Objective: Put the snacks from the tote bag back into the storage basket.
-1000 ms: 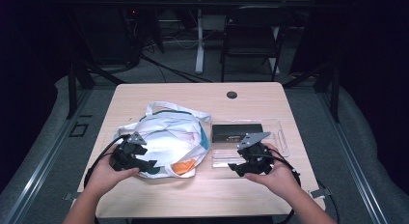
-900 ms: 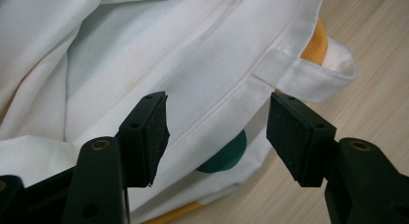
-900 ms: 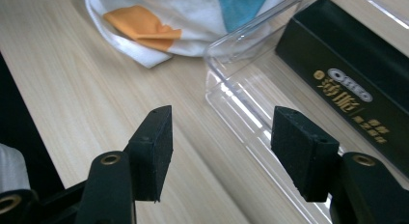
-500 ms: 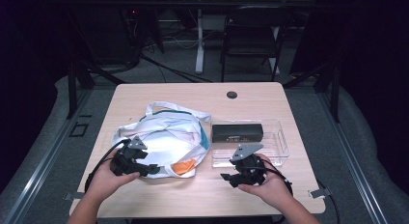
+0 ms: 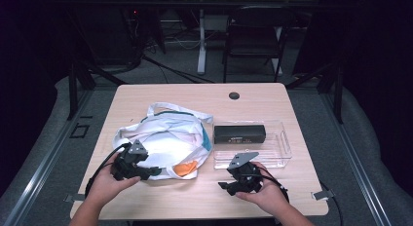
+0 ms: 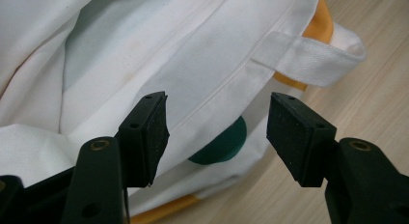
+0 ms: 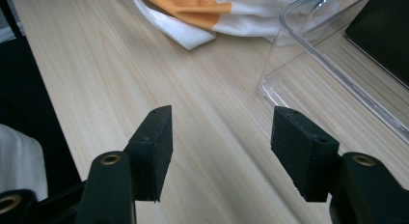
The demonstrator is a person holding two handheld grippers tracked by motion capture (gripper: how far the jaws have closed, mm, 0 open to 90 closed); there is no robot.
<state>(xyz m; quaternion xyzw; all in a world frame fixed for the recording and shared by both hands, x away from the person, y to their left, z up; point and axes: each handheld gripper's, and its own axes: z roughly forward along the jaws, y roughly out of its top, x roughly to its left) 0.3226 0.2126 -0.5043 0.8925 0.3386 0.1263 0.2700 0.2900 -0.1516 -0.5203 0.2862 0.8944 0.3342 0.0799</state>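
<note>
Left gripper [image 6: 217, 130] hovers at the white tote bag's [image 5: 165, 141] hem, jaws wide, gripping nothing. Right gripper [image 7: 219, 151], equally wide and empty, sits at the clear tray's [image 5: 285, 143] seven o'clock. Risk: pinching only loose fabric, so the bag slips.

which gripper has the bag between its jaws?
The left gripper: its open jaws straddle the white bag edge. The right gripper is open over bare table.
</note>
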